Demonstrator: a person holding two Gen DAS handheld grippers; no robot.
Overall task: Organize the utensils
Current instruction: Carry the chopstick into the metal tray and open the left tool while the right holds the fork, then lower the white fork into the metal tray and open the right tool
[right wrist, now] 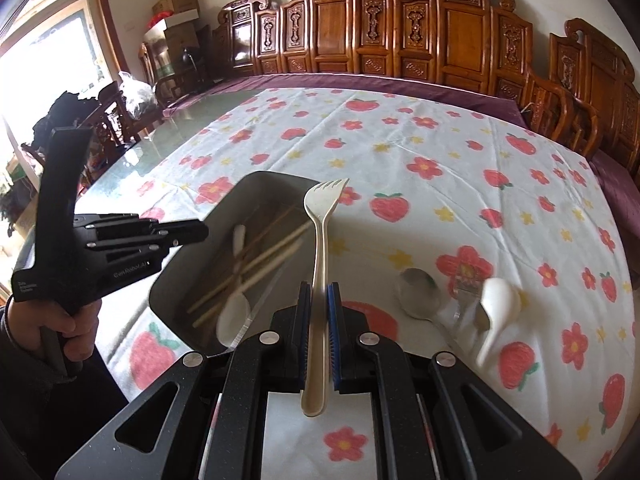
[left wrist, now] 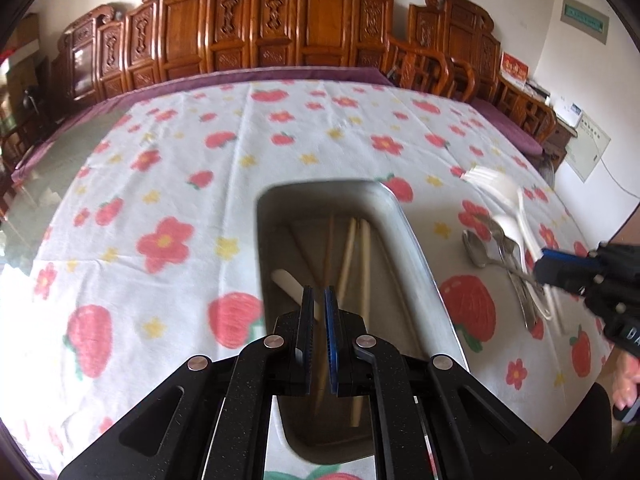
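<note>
A grey rectangular tray [left wrist: 416, 248] [right wrist: 192, 240] lies on the flowered tablecloth and holds several wooden chopsticks [left wrist: 348, 252] [right wrist: 260, 256] and a white spoon [right wrist: 234, 312]. My right gripper [right wrist: 319, 292] is shut on a cream plastic fork [right wrist: 322, 224] [left wrist: 500, 184], held above the cloth just right of the tray. My left gripper [left wrist: 319, 296] hovers over the tray's near end, jaws nearly closed with nothing between them. On the cloth to the right lie a metal spoon [right wrist: 418, 294] [left wrist: 476, 248], a metal fork [right wrist: 466, 288] and a white plastic spoon [right wrist: 498, 300].
Carved wooden chairs [right wrist: 400, 28] line the far edge of the table. A bare glass strip of tabletop [right wrist: 160, 144] shows left of the cloth. Boxes and bags [right wrist: 176, 12] stand at the far left near a window.
</note>
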